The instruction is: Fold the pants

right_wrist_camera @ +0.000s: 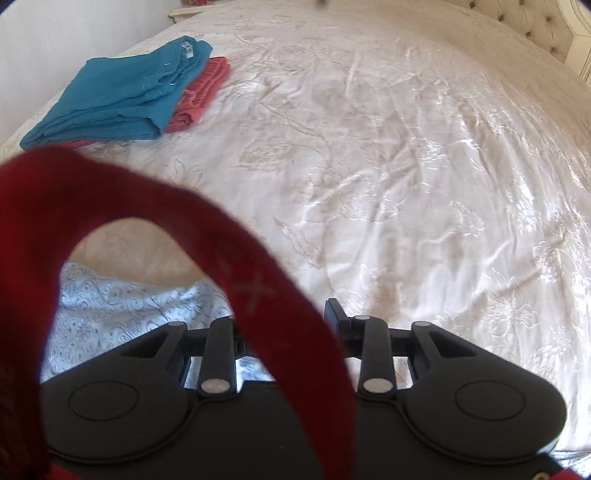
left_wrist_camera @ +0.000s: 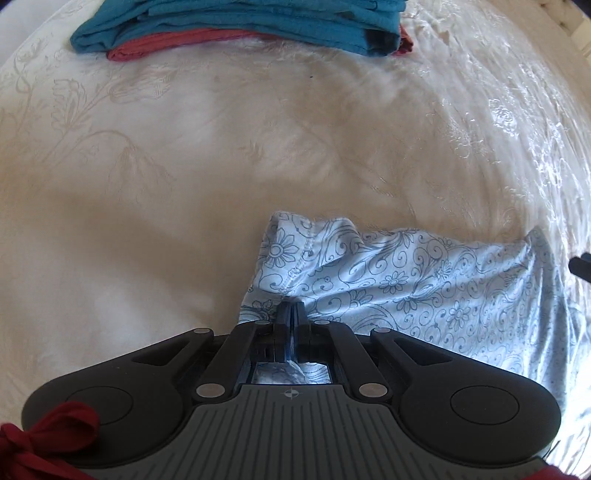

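Observation:
Light blue pants with a dark floral print (left_wrist_camera: pixel 424 288) lie bunched on the cream bedspread, low and right in the left wrist view. My left gripper (left_wrist_camera: pixel 291 310) is shut on a fold of their near edge. The pants also show at the lower left of the right wrist view (right_wrist_camera: pixel 122 310). My right gripper (right_wrist_camera: pixel 291 314) is open just right of them; its right finger (right_wrist_camera: pixel 334 312) shows, while a dark red strap (right_wrist_camera: pixel 236 266) hides the left finger. The right gripper's tip shows at the right edge of the left wrist view (left_wrist_camera: pixel 581 264).
A folded teal garment (left_wrist_camera: pixel 236 22) lies on a folded red one (left_wrist_camera: pixel 184 42) at the far side of the bed, also in the right wrist view (right_wrist_camera: pixel 114 96). The cream embroidered bedspread (right_wrist_camera: pixel 406 166) spreads all around. A tufted headboard (right_wrist_camera: pixel 524 22) stands far right.

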The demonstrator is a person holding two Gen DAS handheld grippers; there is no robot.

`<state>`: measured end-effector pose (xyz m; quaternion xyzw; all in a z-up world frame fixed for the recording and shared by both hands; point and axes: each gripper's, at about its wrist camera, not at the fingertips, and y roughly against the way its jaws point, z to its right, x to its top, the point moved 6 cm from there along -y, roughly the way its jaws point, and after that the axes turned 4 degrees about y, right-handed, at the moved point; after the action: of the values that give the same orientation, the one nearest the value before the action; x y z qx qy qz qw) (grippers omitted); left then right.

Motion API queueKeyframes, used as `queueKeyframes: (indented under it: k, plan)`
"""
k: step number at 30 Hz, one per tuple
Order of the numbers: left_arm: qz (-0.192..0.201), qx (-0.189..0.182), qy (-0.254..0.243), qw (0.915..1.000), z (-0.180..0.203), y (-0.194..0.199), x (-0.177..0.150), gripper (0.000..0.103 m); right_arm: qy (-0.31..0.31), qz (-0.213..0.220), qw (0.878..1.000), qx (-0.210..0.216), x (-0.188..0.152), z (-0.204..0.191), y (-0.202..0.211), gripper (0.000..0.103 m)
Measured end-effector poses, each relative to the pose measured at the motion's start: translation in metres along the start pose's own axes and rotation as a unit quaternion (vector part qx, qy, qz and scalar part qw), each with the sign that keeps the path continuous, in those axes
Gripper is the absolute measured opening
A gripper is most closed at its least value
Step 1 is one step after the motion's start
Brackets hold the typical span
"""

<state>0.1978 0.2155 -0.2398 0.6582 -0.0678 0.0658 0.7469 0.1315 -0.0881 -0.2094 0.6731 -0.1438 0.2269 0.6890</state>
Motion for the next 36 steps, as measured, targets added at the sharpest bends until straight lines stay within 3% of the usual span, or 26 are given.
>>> queueKeyframes:
  k: [9, 13, 16, 19, 22, 27, 31, 36]
  plan:
    - [-0.008, 0.007, -0.009, 0.9999, 0.005, -0.001, 0.002, 0.003, 0.134, -0.036, 0.99, 0.018, -0.036, -0.021, -0.005, 0.043]
    - [-0.013, 0.014, -0.011, 0.9998, 0.013, -0.006, 0.009, 0.003, 0.124, -0.032, 0.992, 0.022, -0.037, -0.019, -0.011, 0.043]
    - [-0.012, 0.02, -0.019, 0.9995, 0.02, -0.011, 0.012, 0.003, 0.114, -0.028, 0.993, 0.02, -0.031, -0.014, -0.018, 0.052]
    - [-0.01, 0.028, -0.03, 0.9991, 0.026, -0.011, 0.012, 0.003, 0.098, -0.039, 0.993, 0.054, -0.032, -0.009, -0.022, 0.053]
    - [-0.009, 0.033, -0.035, 0.9988, 0.032, -0.009, 0.008, 0.003, 0.092, -0.029, 0.993, 0.074, -0.032, -0.008, -0.014, 0.012]
    - [-0.01, 0.035, -0.035, 0.9987, 0.037, -0.01, 0.007, 0.003, 0.121, 0.004, 0.99, 0.076, -0.041, -0.025, 0.018, 0.012]
    - [-0.011, 0.039, -0.036, 0.9985, 0.039, -0.01, 0.008, 0.003, 0.14, -0.011, 0.985, 0.097, -0.054, -0.037, 0.025, 0.012]
    - [-0.01, 0.041, -0.039, 0.9984, 0.043, -0.01, 0.007, 0.003, 0.156, 0.028, 0.986, 0.051, -0.054, -0.042, 0.034, 0.012]
